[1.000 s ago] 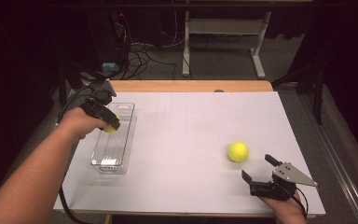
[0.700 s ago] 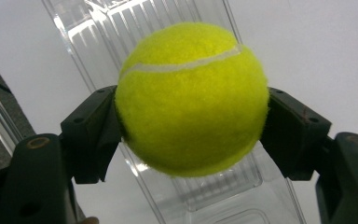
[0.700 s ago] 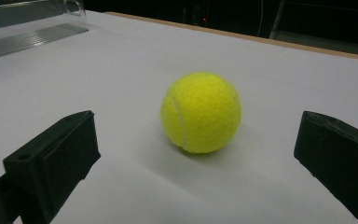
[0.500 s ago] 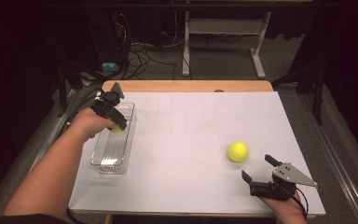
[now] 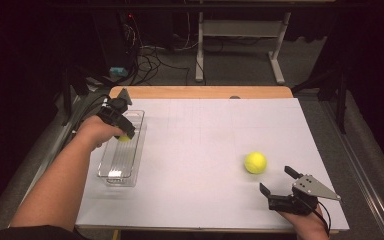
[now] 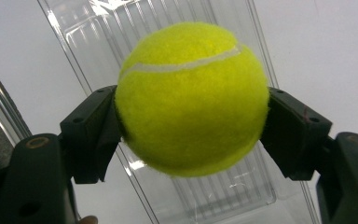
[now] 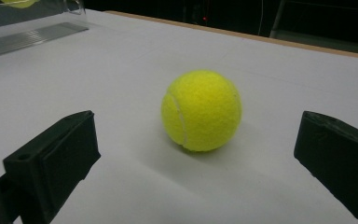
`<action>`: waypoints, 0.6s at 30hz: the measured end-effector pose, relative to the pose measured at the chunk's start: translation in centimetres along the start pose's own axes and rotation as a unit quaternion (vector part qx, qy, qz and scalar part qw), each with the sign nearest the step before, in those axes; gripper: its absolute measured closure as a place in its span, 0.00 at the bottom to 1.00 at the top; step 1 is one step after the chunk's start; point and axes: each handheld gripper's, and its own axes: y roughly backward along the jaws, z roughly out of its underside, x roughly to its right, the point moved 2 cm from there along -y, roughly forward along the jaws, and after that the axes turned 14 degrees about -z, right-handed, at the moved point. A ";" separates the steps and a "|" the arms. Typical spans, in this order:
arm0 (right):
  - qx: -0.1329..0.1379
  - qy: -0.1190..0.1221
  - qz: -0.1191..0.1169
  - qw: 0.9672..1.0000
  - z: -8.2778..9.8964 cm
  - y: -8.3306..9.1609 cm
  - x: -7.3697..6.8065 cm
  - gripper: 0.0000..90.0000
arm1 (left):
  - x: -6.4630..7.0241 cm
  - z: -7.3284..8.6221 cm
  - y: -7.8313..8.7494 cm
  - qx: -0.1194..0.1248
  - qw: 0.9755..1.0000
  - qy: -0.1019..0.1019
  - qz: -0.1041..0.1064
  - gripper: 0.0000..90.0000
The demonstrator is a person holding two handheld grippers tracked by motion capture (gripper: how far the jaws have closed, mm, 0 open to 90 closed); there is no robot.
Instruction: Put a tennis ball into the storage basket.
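From the high view, we see our left tool (image 5: 122, 131) over the far half of the clear tray (image 5: 111, 172) at the counter's (image 5: 195, 135) left side, clamped on a tennis ball (image 5: 124, 138) that hangs just above the tray's floor. Our right tool (image 5: 279, 181) rests near the counter's front right edge, jaws spread wide, with the second ball (image 5: 255, 162) lying loose just ahead of it. The risk we judge here is a bounce: let go from any height and the held ball could hop over the tray's low wall and roll away across the smooth counter.

In the left gripper view, the held ball (image 6: 191, 98) sits squeezed between the two black pads (image 6: 93, 135), gripped at about its widest girth, with the ribbed tray (image 6: 223, 196) below it. The hold looks sound, so we think a slip is unlikely; the tray is narrow, though, and a release off its centre line could land the ball on the rim.

In the right gripper view, the second ball (image 7: 201, 110) lies on the counter between and beyond the open jaws, touching neither. If we close before moving further forward, the tips could pinch its near side and squirt it away. It rests free, so a nudge from either jaw would send it rolling.
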 end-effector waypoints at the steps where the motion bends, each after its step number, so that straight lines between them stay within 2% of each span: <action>1: 0.000 0.000 0.000 1.000 0.0 0.0 0.0 0.00 | -0.1 0.0 0.0 0.000 1.000 0.000 -0.001 0.29; 3: 0.000 0.001 0.000 1.000 0.0 0.0 0.0 0.00 | -0.2 0.0 0.2 0.006 1.000 0.006 0.004 0.11; 4: 0.000 0.001 0.000 1.000 0.0 0.0 0.0 0.00 | -0.2 0.0 0.3 0.004 1.000 0.005 0.015 0.11; 5: 0.000 0.001 0.000 1.000 0.0 0.0 0.0 0.00 | -0.1 0.1 0.4 0.003 1.000 0.001 0.016 0.03; 6: 0.000 0.001 0.000 1.000 0.0 0.0 0.0 0.00 | 0.0 0.1 0.5 0.005 1.000 -0.003 0.013 0.01; 13: 0.000 0.002 0.001 1.000 0.0 0.0 0.0 0.00 | 0.5 0.4 1.1 0.011 1.000 -0.006 0.016 0.01; 18: 0.000 0.001 0.002 1.000 0.0 0.0 0.1 0.00 | 1.7 0.6 1.5 0.019 0.999 -0.026 0.021 0.01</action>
